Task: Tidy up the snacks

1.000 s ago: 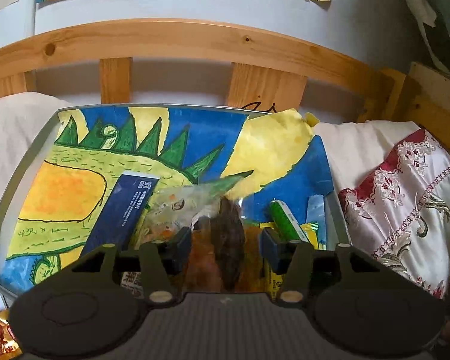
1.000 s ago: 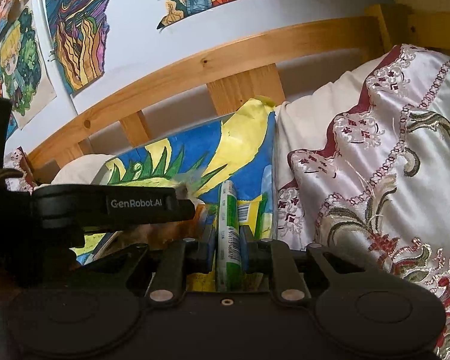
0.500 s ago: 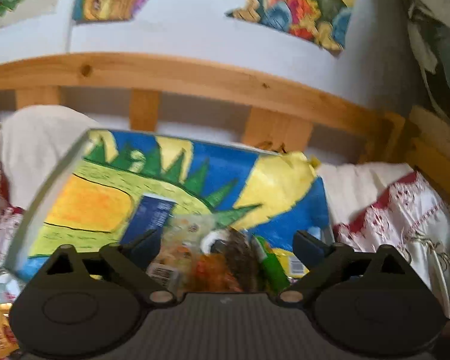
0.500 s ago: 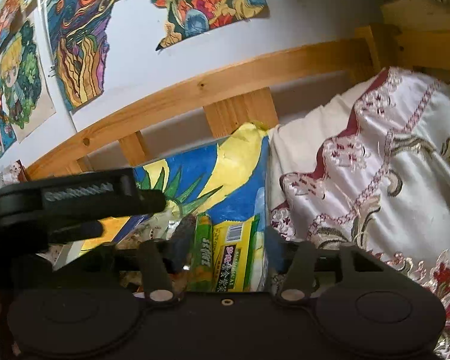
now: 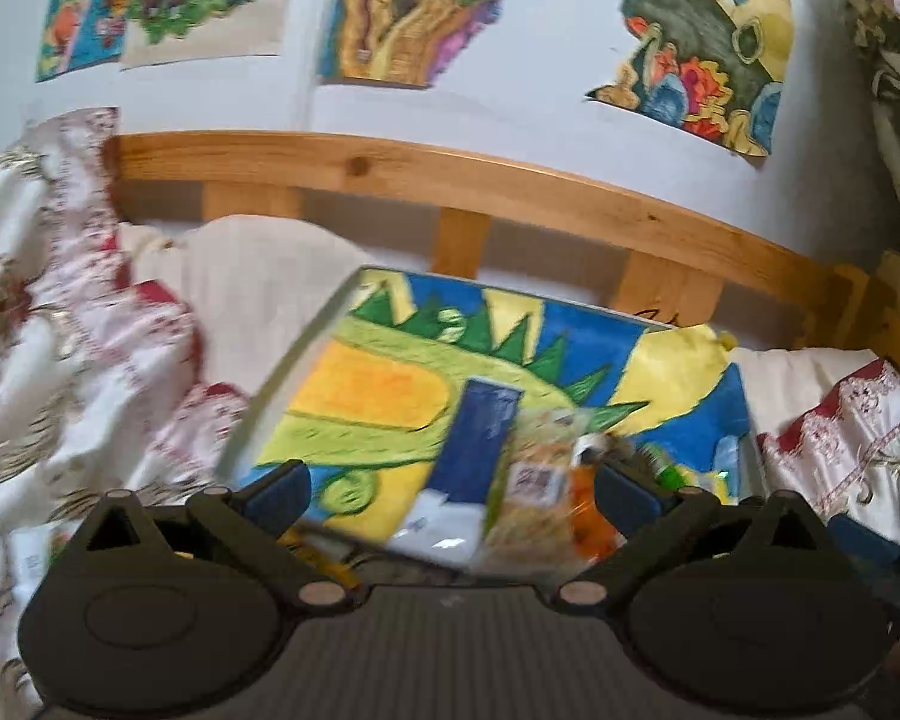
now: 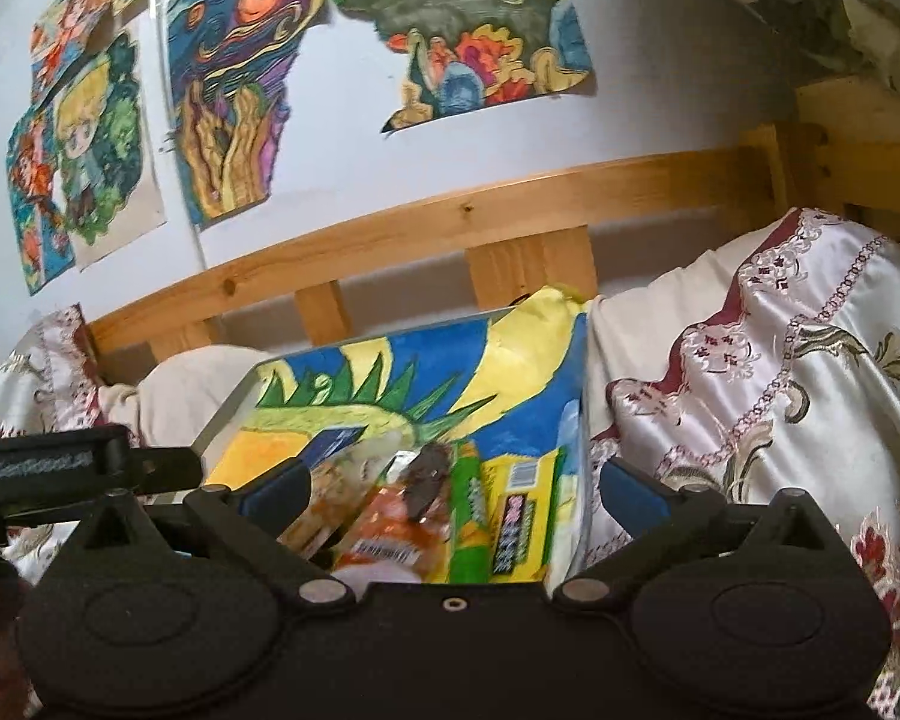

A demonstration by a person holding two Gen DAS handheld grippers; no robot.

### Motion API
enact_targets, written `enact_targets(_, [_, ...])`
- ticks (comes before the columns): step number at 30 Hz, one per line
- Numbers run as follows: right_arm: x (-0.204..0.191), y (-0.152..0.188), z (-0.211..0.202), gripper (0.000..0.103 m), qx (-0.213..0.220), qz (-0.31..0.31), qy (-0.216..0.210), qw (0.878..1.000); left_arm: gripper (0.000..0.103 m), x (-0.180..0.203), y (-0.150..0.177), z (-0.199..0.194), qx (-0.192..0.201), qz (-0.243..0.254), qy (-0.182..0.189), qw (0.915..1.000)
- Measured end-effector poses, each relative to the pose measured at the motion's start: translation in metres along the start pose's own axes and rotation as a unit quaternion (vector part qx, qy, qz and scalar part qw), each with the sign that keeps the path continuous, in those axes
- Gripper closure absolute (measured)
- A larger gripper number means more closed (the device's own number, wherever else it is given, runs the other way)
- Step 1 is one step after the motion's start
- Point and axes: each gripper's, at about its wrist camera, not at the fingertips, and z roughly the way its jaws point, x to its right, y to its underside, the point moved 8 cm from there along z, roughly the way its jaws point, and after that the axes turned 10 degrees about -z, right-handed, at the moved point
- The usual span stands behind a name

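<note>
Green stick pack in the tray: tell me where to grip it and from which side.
Grip the green stick pack across its narrow width near the close end, coming along its length from the camera side. It is long and slim and lies between the orange packet and yellow packet, so keep the jaws narrow.

Bed with a wooden headboard (image 6: 450,228), covered by a white and red embroidered satin quilt (image 6: 780,372). A shallow tray (image 6: 225,414) lined with a painted dinosaur drawing (image 5: 402,396) rests on the bedding. Lying on the drawing: a dark blue box (image 5: 480,438), a green tube (image 6: 471,516), a yellow packet (image 6: 519,516), and clear snack bags (image 5: 540,492).
</note>
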Motion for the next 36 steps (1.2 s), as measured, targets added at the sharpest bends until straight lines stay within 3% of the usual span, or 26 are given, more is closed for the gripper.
enact_targets(12, [-0.033, 0.011, -0.035, 0.001, -0.009, -0.018, 0.011, 1.0, 0.001, -0.071, 0.02, -0.063, 0.001, -0.02, -0.03, 0.9994])
enact_targets(21, [-0.07, 0.024, -0.058, 0.001, -0.027, -0.039, -0.012, 0.999, 0.001, -0.099, 0.05, -0.095, -0.027, 0.051, -0.011, 0.9982])
enact_targets(27, [-0.089, 0.032, -0.082, 0.001, -0.036, -0.032, -0.022, 0.999, 0.001, -0.126, 0.052, -0.107, -0.043, 0.0, 0.004, 0.9991])
enact_targets(36, [-0.127, 0.046, -0.102, 0.001, -0.046, -0.065, -0.054, 0.995, 0.001, -0.156, 0.05, -0.12, -0.042, -0.016, -0.011, 0.9989])
